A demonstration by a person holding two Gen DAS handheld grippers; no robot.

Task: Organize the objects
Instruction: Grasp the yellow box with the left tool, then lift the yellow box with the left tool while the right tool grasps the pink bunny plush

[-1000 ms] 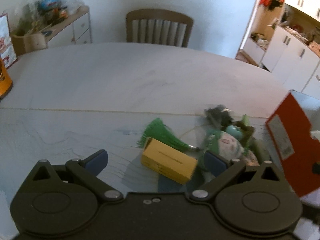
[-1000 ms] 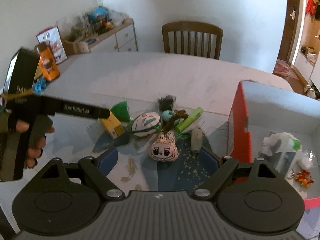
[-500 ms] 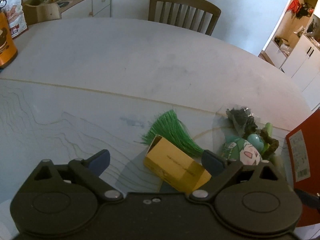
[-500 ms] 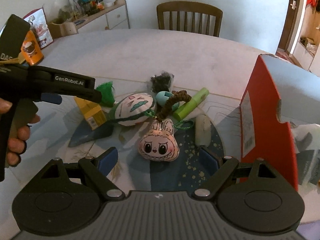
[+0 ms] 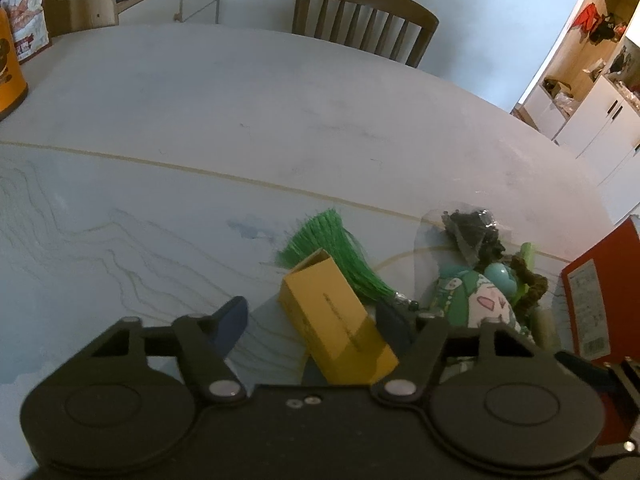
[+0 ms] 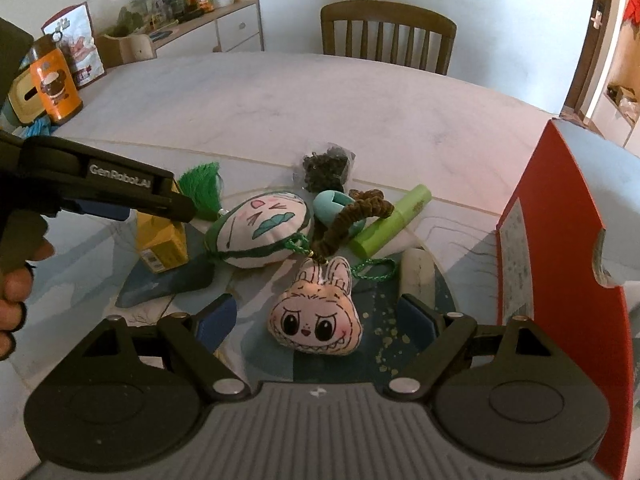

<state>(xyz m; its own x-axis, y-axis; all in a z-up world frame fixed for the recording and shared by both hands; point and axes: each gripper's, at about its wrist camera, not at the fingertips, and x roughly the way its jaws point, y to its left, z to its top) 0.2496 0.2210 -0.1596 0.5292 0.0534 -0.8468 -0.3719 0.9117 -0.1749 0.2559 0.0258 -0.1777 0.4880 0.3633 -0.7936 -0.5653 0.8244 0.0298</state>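
One table (image 6: pixel 280 96) is seen, with a red box (image 6: pixel 560 240) at its right edge. Both grippers are spread wide, nothing pinched: the left gripper (image 5: pixel 312 316) is set around a yellow carton (image 5: pixel 336 328), the right gripper (image 6: pixel 316 316) around a bunny plush (image 6: pixel 316 316). A green tassel (image 5: pixel 328 244) lies touching the carton.

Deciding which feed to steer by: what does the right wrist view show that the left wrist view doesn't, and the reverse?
Right wrist only: the rabbit-face plush between the open right gripper fingers, and the white tube. Left wrist only: the yellow box lying between the open left gripper fingers. Both: yellow box, green tassel, green-edged pouch, red box.
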